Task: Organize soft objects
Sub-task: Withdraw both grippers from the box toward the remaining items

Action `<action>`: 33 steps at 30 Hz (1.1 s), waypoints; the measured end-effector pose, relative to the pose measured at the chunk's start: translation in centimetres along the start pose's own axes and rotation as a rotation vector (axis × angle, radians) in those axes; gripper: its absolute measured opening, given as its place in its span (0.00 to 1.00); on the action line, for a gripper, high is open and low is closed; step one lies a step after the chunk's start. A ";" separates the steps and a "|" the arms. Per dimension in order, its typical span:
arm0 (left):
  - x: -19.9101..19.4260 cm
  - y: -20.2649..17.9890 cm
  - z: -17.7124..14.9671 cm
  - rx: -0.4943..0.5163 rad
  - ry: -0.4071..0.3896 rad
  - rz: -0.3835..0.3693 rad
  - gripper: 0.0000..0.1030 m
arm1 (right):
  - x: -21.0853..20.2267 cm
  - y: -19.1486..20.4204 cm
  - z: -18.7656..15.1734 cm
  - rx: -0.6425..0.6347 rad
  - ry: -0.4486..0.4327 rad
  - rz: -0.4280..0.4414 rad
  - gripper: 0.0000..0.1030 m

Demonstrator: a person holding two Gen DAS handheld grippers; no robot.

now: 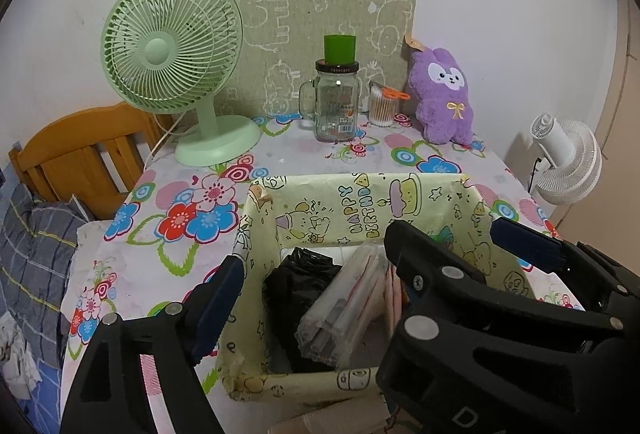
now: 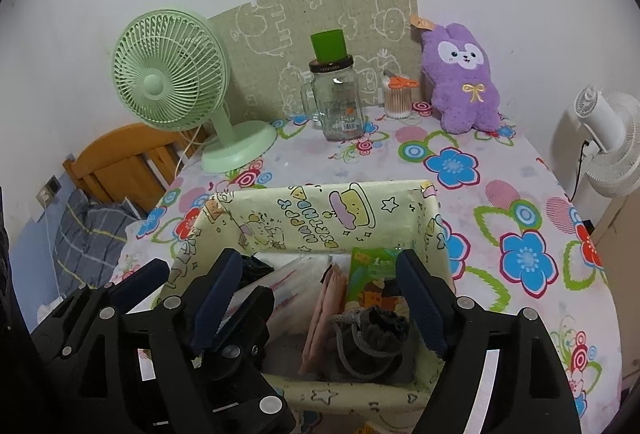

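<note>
A yellow "Happy Birthday" paper-lined box (image 1: 360,194) (image 2: 320,206) stands on the floral table. It holds a black crumpled bag (image 1: 300,274), a clear plastic packet (image 1: 348,306), pink folded cloth (image 2: 324,318), a grey drawstring pouch (image 2: 372,338) and a green packet (image 2: 372,274). A purple plush rabbit (image 1: 442,94) (image 2: 466,82) leans on the back wall. My left gripper (image 1: 360,274) is open over the box's left part. My right gripper (image 2: 320,298) is open and empty above the pouch; it also shows in the left wrist view (image 1: 448,242).
A green desk fan (image 1: 176,58) (image 2: 176,74) stands at back left. A glass jar with a green cup on it (image 1: 336,98) (image 2: 336,94) and a cotton-swab tub (image 1: 382,106) stand at the back. A white fan (image 2: 608,142) is right, a wooden bed frame (image 1: 80,154) left.
</note>
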State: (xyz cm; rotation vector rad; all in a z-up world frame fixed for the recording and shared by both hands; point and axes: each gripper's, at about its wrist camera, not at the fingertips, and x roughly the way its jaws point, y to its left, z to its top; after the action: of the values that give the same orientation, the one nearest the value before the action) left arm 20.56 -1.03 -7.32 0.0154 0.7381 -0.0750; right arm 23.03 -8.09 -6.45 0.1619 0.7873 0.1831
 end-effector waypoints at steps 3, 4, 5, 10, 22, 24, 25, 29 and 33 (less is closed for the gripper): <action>-0.8 -0.1 -0.1 0.002 -0.012 0.000 0.82 | -0.8 0.0 -0.1 0.002 -0.009 0.002 0.84; -1.0 -0.2 -0.1 0.002 -0.016 0.000 0.83 | -1.1 0.0 -0.1 0.001 -0.011 0.002 0.84; -1.3 -0.2 -0.2 0.003 -0.021 -0.001 0.83 | -1.4 0.1 -0.2 -0.002 -0.014 0.001 0.84; -2.8 -0.5 -0.2 0.005 -0.045 -0.005 0.84 | -3.0 0.3 -0.3 -0.014 -0.038 -0.006 0.85; -6.2 -1.2 -0.5 0.007 -0.092 -0.027 0.88 | -7.4 0.7 -0.8 -0.035 -0.113 -0.019 0.90; -6.7 -1.3 -0.7 0.004 -0.097 -0.032 0.88 | -7.9 0.7 -0.9 -0.037 -0.123 -0.021 0.91; -7.0 -1.3 -0.8 0.005 -0.102 -0.033 0.88 | -8.3 0.7 -0.9 -0.039 -0.127 -0.022 0.91; -8.1 -1.6 -1.1 0.009 -0.118 -0.033 0.89 | -9.6 0.8 -1.5 -0.045 -0.143 -0.025 0.91; -9.2 -1.8 -1.6 0.013 -0.134 -0.034 0.89 | -10.9 1.0 -2.0 -0.051 -0.158 -0.029 0.91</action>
State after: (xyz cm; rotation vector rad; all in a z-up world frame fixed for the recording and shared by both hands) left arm 12.60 -2.18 -2.26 0.0104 0.6037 -0.1124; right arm 14.00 -9.38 -0.11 0.1152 0.6265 0.1604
